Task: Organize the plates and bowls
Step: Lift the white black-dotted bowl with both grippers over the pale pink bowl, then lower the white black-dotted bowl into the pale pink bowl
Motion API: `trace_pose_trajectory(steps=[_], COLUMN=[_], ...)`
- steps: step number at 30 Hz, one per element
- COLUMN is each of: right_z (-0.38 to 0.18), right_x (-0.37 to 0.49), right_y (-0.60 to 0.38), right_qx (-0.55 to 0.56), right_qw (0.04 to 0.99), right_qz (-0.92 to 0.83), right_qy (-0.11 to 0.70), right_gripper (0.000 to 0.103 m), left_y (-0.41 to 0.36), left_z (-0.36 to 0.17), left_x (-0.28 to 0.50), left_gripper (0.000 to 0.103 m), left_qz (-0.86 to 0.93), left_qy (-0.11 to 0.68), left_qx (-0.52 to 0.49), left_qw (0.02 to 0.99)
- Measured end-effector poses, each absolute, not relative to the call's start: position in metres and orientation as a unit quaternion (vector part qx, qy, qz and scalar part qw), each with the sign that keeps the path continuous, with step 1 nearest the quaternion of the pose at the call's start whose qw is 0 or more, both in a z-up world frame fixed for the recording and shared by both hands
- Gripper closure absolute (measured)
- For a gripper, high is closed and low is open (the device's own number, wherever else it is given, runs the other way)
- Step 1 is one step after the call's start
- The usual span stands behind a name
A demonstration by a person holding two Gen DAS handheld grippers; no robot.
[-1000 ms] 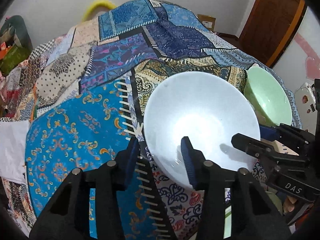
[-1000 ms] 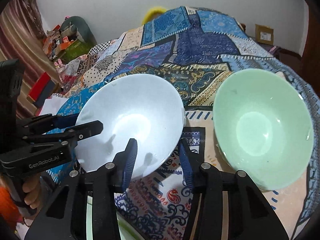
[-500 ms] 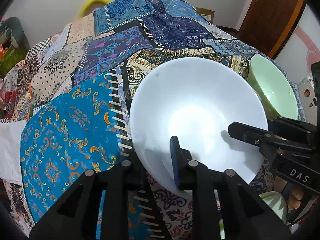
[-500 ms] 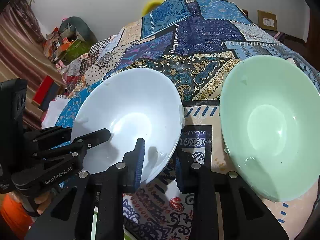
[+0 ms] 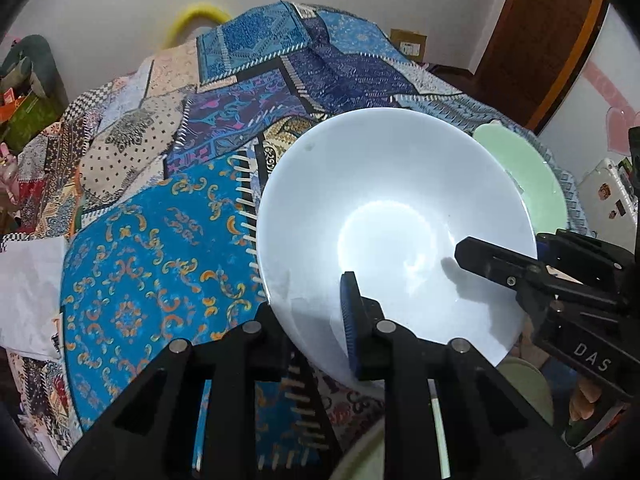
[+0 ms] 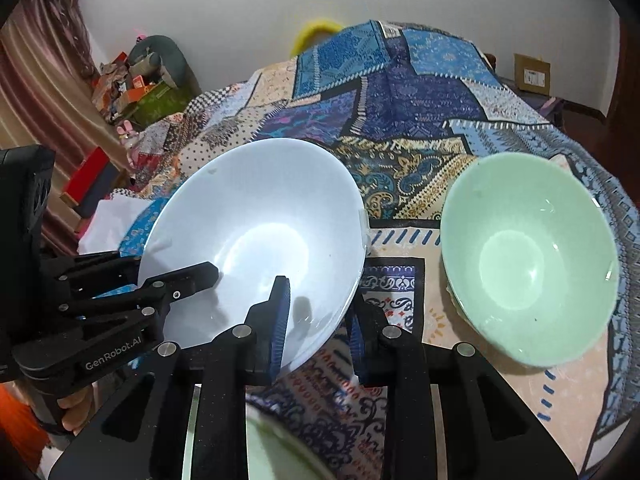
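Observation:
A white bowl (image 5: 392, 232) is held tilted above the patchwork cloth by both grippers. My left gripper (image 5: 312, 328) is shut on its near rim, with one blue pad inside the bowl and the other finger outside under the wall. In the right wrist view the same white bowl (image 6: 256, 240) has my right gripper (image 6: 318, 332) shut on its near right rim. The left gripper (image 6: 176, 280) clamps its left side. A pale green bowl (image 6: 528, 260) rests on the cloth to the right, also seen as the green bowl (image 5: 528, 176) behind the white one.
The patchwork cloth (image 5: 152, 264) covers the whole surface and falls away at the far edges. A pale green dish (image 6: 280, 452) lies blurred just under the grippers. Boxes and clutter (image 6: 132, 88) stand at the far left, a wooden door (image 5: 540, 40) at the far right.
Both grippers went from open beside the white bowl's rim to shut on it. The bowl has come up off the cloth and tilted; the green bowl stayed put.

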State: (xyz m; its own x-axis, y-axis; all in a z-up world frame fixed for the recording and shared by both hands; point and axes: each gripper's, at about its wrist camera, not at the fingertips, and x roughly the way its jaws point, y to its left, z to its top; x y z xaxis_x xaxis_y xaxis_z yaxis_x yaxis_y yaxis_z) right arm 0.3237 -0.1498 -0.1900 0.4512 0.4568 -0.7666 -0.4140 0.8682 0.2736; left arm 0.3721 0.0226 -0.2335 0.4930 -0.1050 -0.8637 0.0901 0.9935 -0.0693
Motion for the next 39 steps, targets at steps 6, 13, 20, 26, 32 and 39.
trace_pose_trajectory(steps=[6,13,20,26,32,39], right_z=[-0.167,-0.142,-0.129,-0.119,-0.116,-0.122], right_x=[0.304,0.281,0.255,0.233,0.212,0.193], right_y=[-0.146,-0.139,-0.128,-0.121,-0.109,-0.090], right_qx=[0.013,0.006,-0.009,-0.006,-0.012,-0.018], right_qw=[0.861,0.867,0.868,0.868,0.867,0.859], right_qz=[0.262,0.278,0.294,0.313,0.331,0.353], right_qy=[0.436,0.413,0.400,0.385,0.372,0.370], right_gripper=[0.078,0.078,0.079,0.078,0.078,0.078], left_y=[0.024,0.029,0.036,0.050,0.066,0.087], left_z=[-0.204,-0.172,-0.152,-0.139,-0.131,-0.131], left_x=[0.341,0.304,0.263,0.230,0.197,0.167], left_gripper=[0.082,0.082,0.082,0.082,0.082,0.082], left_qz=[-0.051,-0.037,-0.017,-0.006,0.010,0.034], left_qy=[0.479,0.461,0.444,0.433,0.425,0.423], left_qx=[-0.009,-0.015,-0.015,-0.044,-0.064,-0.073], left_qw=[0.877,0.887,0.896,0.900,0.903,0.903])
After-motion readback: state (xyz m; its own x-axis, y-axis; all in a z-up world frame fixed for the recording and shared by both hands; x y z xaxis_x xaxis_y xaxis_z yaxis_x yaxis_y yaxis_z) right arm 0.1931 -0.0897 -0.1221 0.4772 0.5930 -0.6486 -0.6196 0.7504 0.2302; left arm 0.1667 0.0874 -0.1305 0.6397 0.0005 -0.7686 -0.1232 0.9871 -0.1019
